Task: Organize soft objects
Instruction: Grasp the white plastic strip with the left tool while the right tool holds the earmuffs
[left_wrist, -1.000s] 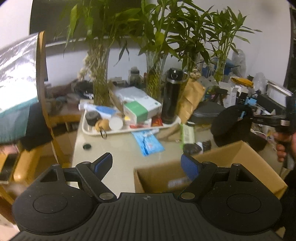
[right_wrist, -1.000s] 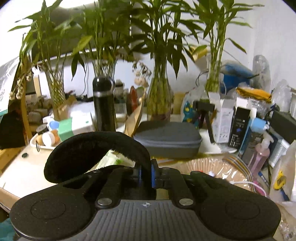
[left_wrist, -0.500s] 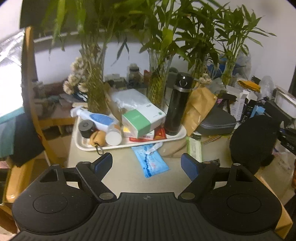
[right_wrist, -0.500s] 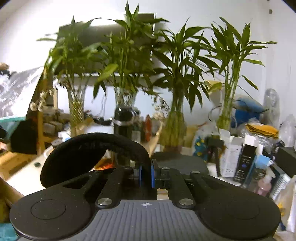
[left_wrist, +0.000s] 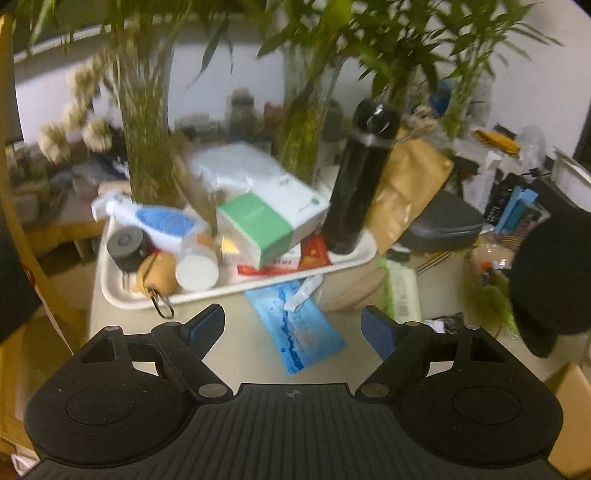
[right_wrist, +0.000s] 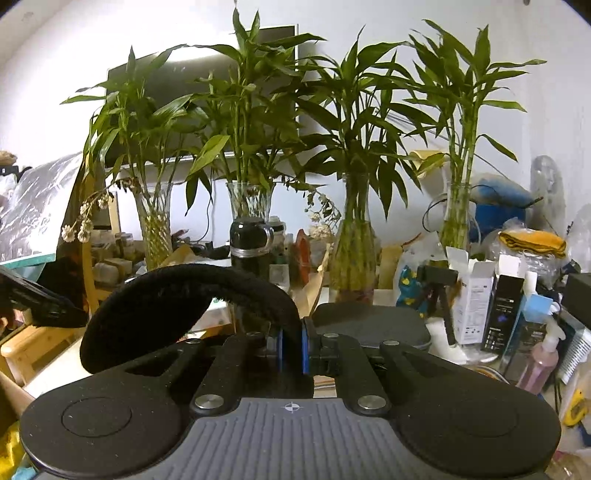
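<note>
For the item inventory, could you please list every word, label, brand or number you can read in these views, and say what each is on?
None can be read.
Green-and-white box on the tray: small mark, blurred.
Red packet: print blurred.
Blue pack on the table: print blurred.
White carton and black carton: lettering too small.

A white tray (left_wrist: 236, 288) on the counter (left_wrist: 236, 343) carries a black flask (left_wrist: 360, 177), a green-and-white box (left_wrist: 269, 225) and a white-capped bottle (left_wrist: 195, 271). Behind stand glass vases of bamboo (right_wrist: 354, 243); a grey zip case (left_wrist: 443, 221) lies right of the tray, near a brown paper bag (left_wrist: 406, 184)
</note>
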